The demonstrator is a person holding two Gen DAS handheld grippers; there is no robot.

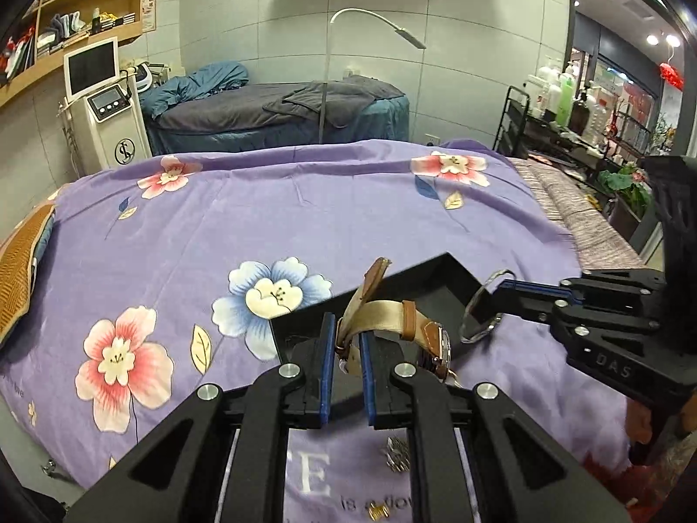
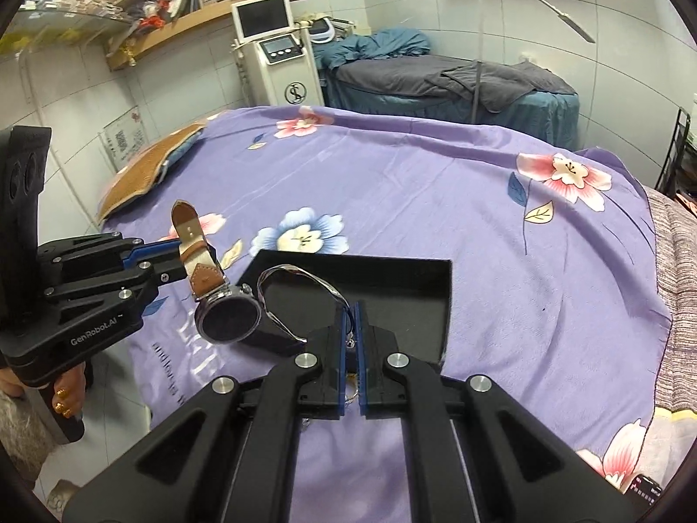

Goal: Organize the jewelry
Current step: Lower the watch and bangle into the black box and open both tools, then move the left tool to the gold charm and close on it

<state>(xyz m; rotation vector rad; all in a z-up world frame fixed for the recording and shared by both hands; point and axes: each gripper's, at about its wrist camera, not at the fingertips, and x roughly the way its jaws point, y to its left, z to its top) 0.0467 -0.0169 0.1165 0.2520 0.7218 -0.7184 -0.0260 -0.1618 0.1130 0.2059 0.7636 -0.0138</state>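
Note:
My left gripper (image 1: 347, 337) is shut on the strap of a wristwatch (image 1: 394, 320) with a tan and brown band; it hangs above the near left edge of a black tray (image 1: 440, 272). In the right wrist view the watch (image 2: 226, 316) hangs from the left gripper (image 2: 181, 257) beside the tray (image 2: 392, 281). My right gripper (image 2: 350, 318) is shut on a silver bangle (image 2: 300, 300), held over the tray. In the left wrist view the bangle (image 1: 481, 314) sits in the right gripper (image 1: 501, 294).
The tray lies on a purple flowered bedspread (image 1: 305, 218). A silver brooch (image 1: 396, 453) and a small gold piece (image 1: 377, 512) lie on the cloth near me. A brown cushion (image 2: 143, 174) sits at the bed's left edge. A black rack with bottles (image 1: 562, 109) stands at the right.

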